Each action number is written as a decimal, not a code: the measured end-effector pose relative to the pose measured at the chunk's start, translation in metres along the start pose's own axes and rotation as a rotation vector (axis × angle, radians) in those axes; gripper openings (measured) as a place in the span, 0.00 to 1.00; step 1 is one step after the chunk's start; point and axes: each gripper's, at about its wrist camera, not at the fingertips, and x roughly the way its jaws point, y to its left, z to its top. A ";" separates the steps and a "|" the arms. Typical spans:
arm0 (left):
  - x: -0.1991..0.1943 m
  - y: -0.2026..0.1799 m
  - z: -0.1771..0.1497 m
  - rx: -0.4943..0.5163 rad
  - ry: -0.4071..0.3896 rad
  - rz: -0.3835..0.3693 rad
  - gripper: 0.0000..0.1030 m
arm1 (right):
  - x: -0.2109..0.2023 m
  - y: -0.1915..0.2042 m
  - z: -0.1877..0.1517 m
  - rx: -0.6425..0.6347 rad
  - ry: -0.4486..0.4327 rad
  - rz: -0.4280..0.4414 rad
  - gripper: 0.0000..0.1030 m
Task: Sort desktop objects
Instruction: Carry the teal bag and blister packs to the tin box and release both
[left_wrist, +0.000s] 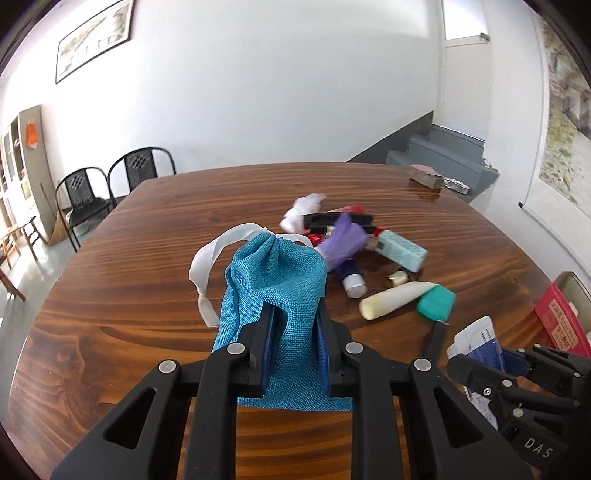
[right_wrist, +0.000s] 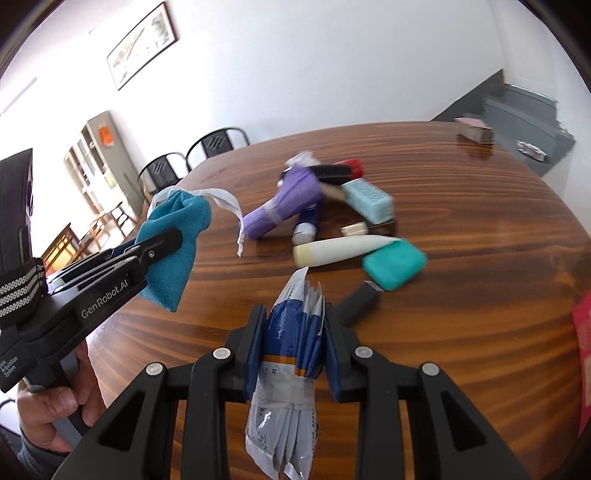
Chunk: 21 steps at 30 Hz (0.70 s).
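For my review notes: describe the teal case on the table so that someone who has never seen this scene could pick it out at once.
On the wooden table, look at the heap of small items near the middle. At the heap's near right edge, the teal case lies flat against the tip of a cream tube. It is the only solid teal, rounded-corner thing there; the paler mint box behind it is ribbed and oblong.

left tongs (left_wrist: 293, 325) clamping teal pouch (left_wrist: 275, 280) (white ribbon)

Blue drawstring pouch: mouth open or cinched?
Cinched. The blue pouch has its top gathered into tight pleats, with the white ribbon hanging loose.
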 end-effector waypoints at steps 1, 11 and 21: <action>-0.001 -0.003 0.001 0.004 -0.002 -0.007 0.21 | -0.008 -0.005 -0.001 0.011 -0.009 -0.008 0.31; -0.011 -0.070 0.003 0.087 -0.007 -0.089 0.21 | -0.081 -0.070 -0.009 0.134 -0.130 -0.093 0.31; -0.022 -0.168 0.005 0.217 -0.007 -0.225 0.21 | -0.166 -0.140 -0.029 0.254 -0.264 -0.243 0.31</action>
